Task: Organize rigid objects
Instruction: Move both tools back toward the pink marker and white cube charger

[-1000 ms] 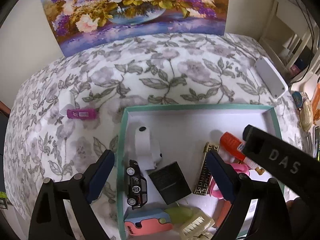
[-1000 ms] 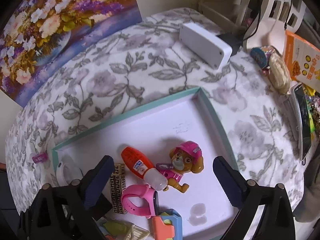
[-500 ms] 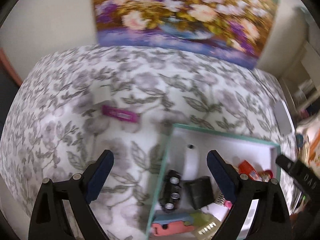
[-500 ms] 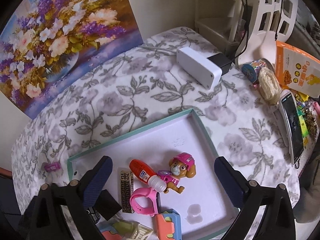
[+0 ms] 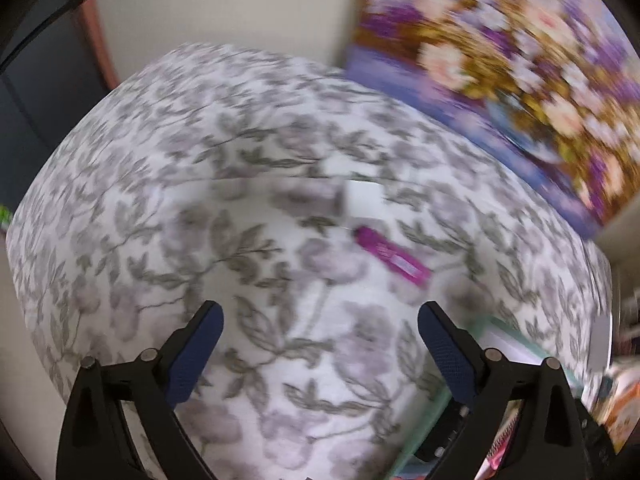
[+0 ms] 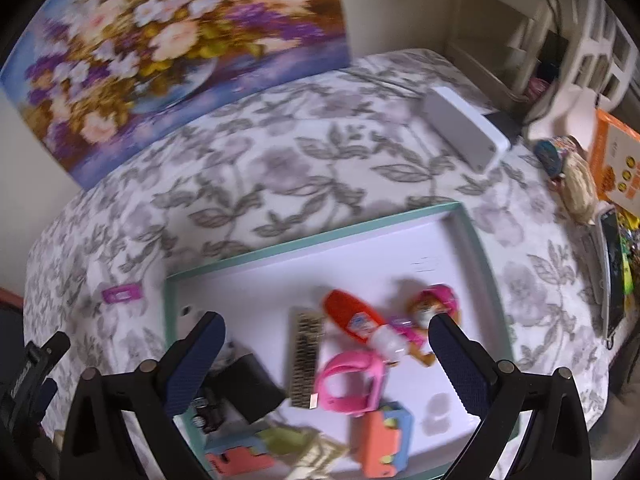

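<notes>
Magenta clip (image 5: 392, 258) and white block (image 5: 362, 196) left outside tray (image 6: 476, 236), far left; left gripper (image 5: 318, 346) and right gripper (image 6: 326, 354) spread, empty.

Magenta clip (image 5: 393, 258) lies flat on the floral cloth ahead of the left gripper (image 5: 318, 354), outside the teal tray (image 6: 316, 236) packed with toys.

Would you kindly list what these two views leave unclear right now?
- Left wrist view: motion blur smears the magenta item and the white object beside it; neither can be identified.
- Left wrist view: the tray is mostly cut off behind the left gripper.
- Right wrist view: the toy car sits behind a finger of the right gripper.
</notes>
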A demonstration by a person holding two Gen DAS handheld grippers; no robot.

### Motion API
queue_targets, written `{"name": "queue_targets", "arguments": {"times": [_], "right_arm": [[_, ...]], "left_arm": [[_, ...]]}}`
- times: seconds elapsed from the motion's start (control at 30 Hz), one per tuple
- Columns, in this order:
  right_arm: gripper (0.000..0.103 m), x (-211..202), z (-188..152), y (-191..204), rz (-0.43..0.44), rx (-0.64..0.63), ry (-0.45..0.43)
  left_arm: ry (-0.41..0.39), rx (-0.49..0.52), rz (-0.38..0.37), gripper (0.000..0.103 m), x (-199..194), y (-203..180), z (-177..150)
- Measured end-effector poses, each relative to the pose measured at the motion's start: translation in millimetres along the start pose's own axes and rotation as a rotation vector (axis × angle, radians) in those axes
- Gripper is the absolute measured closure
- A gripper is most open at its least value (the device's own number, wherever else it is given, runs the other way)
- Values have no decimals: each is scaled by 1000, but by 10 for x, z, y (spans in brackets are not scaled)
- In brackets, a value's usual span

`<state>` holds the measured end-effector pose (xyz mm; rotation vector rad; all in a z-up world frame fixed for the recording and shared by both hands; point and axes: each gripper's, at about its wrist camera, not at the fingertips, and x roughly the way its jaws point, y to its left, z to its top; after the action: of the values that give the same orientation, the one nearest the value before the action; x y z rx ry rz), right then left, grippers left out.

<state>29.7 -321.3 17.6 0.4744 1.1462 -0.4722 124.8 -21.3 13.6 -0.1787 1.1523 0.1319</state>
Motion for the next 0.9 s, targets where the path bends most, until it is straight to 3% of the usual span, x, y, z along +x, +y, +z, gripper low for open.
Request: {"name": "queue_targets", "arguments": {"times": [0.13,0.37,0.9], "right_arm": [[0,-39,-89,316,35,-64,-12],[0,-20,-234,808,77,-176,-4],[0,209,-104,1226,103,-213,-11]], "left_arm": [[-6,-77,5,4,-4,255,67],[-2,-115,22,4,19,530,137],[23,-137,27,4,358,736,477]]}}
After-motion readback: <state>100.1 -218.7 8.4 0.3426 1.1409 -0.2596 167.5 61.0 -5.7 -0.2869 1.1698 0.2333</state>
